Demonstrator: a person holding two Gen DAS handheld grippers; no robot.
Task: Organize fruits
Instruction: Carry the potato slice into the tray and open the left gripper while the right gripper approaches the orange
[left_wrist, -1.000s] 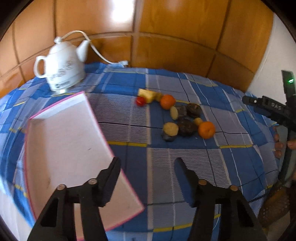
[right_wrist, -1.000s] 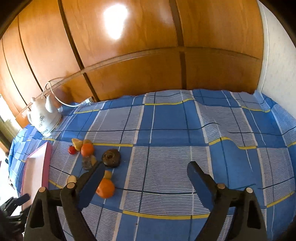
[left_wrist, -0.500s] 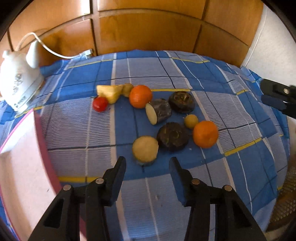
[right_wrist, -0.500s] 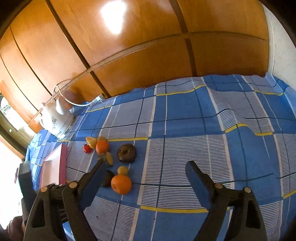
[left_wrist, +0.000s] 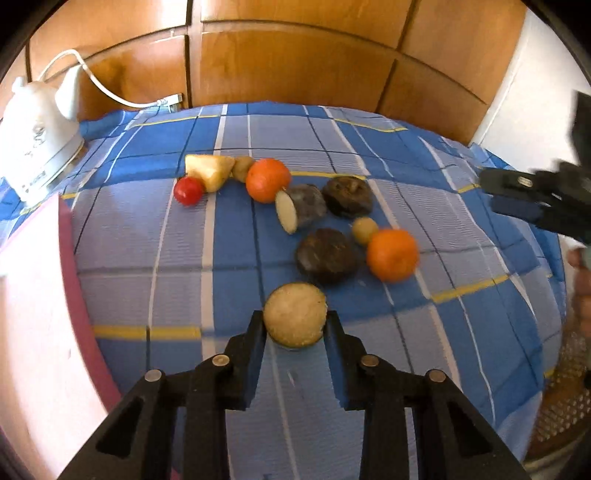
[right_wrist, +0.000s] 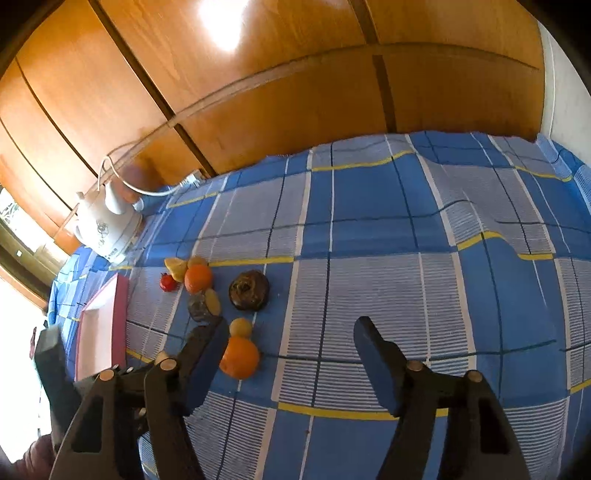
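Note:
Several fruits lie in a cluster on the blue checked cloth. In the left wrist view my left gripper (left_wrist: 294, 325) has its fingers around a cut fruit half with a pale face (left_wrist: 294, 314); the pads sit at its sides and a firm grip is not clear. Beyond it lie a dark round fruit (left_wrist: 327, 254), an orange (left_wrist: 392, 254), a small yellow-green fruit (left_wrist: 364, 229), a second cut half (left_wrist: 300, 207), another orange (left_wrist: 267, 180) and a red tomato (left_wrist: 188, 190). My right gripper (right_wrist: 290, 341) is open and empty, with an orange (right_wrist: 239, 357) beside its left finger.
A pink-rimmed white tray (left_wrist: 33, 314) lies at the left, also in the right wrist view (right_wrist: 101, 328). A white kettle (left_wrist: 35, 133) with a cord stands at the back left. Wooden panels back the table. The right gripper shows at the right edge (left_wrist: 535, 199).
My left gripper moved forward from over the tray to the fruit cluster and narrowed around the pale cut half. The right gripper swung left toward the fruits and stayed open.

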